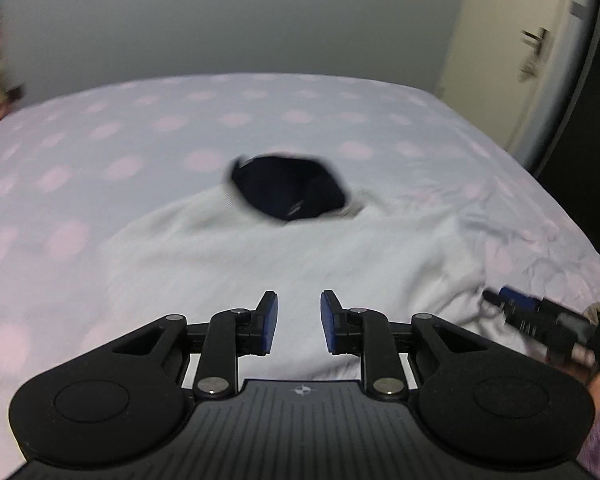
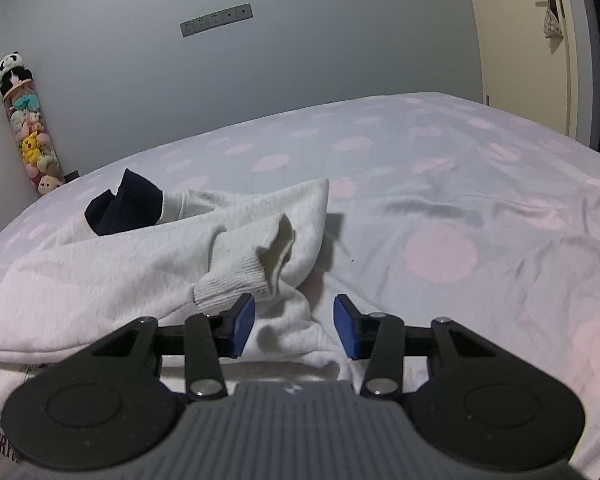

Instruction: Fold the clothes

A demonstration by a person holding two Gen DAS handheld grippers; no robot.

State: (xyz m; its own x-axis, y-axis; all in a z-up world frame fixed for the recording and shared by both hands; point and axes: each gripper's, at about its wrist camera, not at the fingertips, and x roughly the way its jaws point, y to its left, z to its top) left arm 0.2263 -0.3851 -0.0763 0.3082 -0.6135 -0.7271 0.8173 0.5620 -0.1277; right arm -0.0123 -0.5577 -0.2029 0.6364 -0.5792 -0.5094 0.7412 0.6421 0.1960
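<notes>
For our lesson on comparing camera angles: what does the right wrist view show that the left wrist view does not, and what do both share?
Only the right wrist view: a ribbed sleeve cuff lying by the open right gripper, black lettering on the fabric, a tube of plush toys and a wall socket strip.
Only the left wrist view: the open left gripper, nothing between its pads.
Both: the white sweatshirt with dark lining, the dotted bedsheet, the door.

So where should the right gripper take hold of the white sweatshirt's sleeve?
At the ribbed cuff, coming from the near side. It lies on top of the sweatshirt, its open end raised just ahead of the right gripper, whose open jaws could pinch the ribbing.
</notes>
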